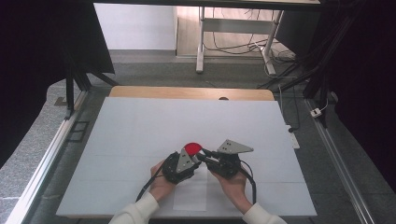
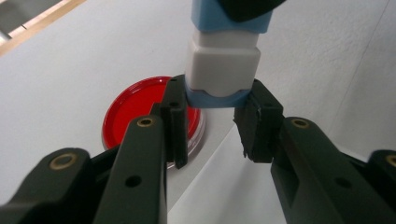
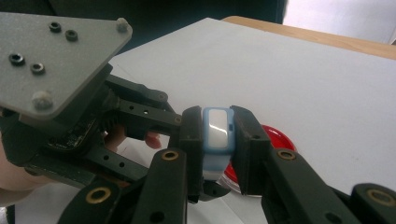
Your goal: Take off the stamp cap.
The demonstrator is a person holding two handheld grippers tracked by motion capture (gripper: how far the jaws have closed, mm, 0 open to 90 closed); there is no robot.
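Note:
A small blue-and-white block (image 2: 223,60) is held between both grippers, just above the white table. My left gripper (image 2: 217,93) is shut on its lower blue end, one pad on each side. My right gripper (image 3: 216,116) is shut on the same block (image 3: 217,133), which stands upright between its jaws. In the high view the left gripper (image 1: 198,157) and the right gripper (image 1: 206,153) meet tip to tip near the table's front middle. A round red dish (image 1: 192,148) lies flat on the table right behind the jaws, seen also in the left gripper view (image 2: 133,109) and the right gripper view (image 3: 279,136).
The white table top (image 1: 140,126) stretches wide to the left, right and back, with a wooden strip (image 1: 187,92) at its far edge. A thin white sheet (image 1: 191,191) lies at the front, under the hands. Black frames and cables stand beyond the table.

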